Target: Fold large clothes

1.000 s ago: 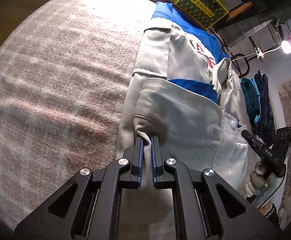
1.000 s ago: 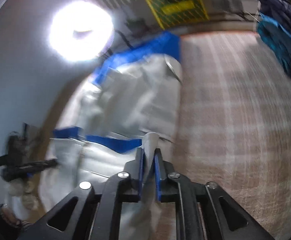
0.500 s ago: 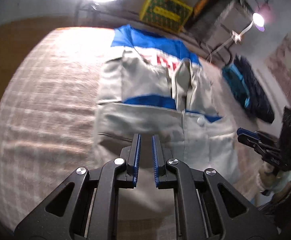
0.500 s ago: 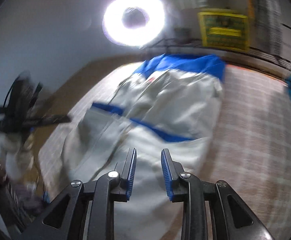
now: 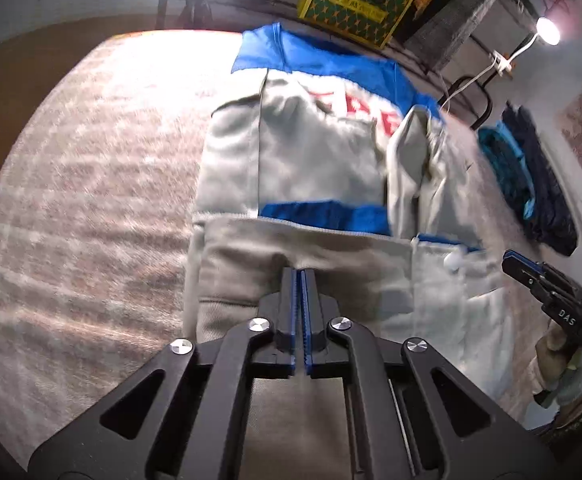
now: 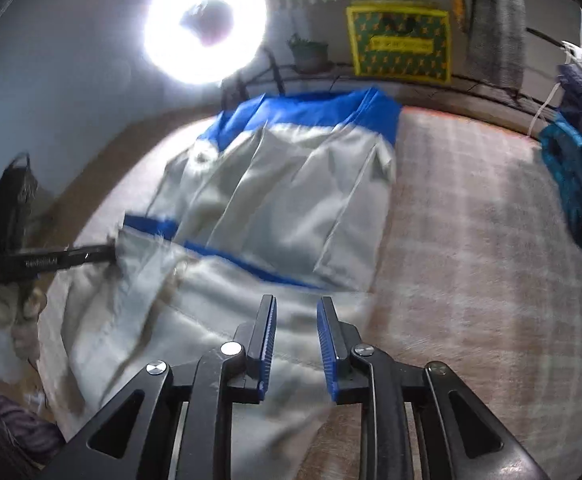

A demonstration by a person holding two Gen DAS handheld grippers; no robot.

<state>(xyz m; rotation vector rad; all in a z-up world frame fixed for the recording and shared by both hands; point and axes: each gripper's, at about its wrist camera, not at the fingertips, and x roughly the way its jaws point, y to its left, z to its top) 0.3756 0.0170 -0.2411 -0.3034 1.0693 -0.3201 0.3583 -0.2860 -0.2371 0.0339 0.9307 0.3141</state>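
Observation:
A grey jacket with blue bands (image 5: pixel 315 168) lies partly folded on a plaid-covered surface (image 5: pixel 91 184), with its near hem laid over the body. My left gripper (image 5: pixel 301 274) is shut with nothing between its pads, just above the near grey fold. The jacket also shows in the right wrist view (image 6: pixel 275 200). My right gripper (image 6: pixel 296 304) is open and empty above the jacket's near right edge. It also shows at the right of the left wrist view (image 5: pixel 531 276).
A folded blue and navy garment (image 5: pixel 527 184) lies at the far right of the surface, also in the right wrist view (image 6: pixel 579 184). A yellow crate (image 5: pixel 355 0) stands behind. A ring light (image 6: pixel 205 26) glares at the back.
Both grippers let go of the jacket's hem and lifted away. The left one then closed empty; the right one opened wider.

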